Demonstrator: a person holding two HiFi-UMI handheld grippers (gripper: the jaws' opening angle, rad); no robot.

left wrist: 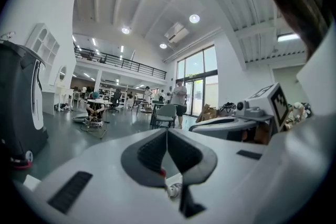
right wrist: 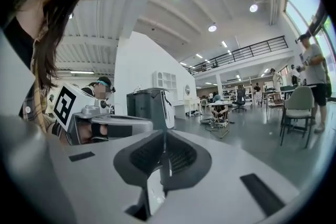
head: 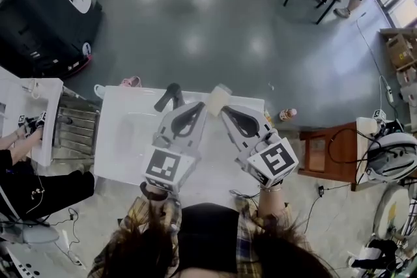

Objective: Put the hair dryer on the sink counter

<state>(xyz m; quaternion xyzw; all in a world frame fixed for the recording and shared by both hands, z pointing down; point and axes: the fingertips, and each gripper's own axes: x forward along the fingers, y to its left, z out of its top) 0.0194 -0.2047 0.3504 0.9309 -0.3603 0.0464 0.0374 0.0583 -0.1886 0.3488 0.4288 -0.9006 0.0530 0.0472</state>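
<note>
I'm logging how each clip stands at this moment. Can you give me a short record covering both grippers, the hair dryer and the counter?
left gripper: jaws together, nothing between them, held above the counter
right gripper: jaws together, empty, beside the left one
hair dryer: dark, lying on the counter near its far edge, partly hidden by the left gripper, held by neither
counter: white, in front of the person
task state: dryer appears already set down
</note>
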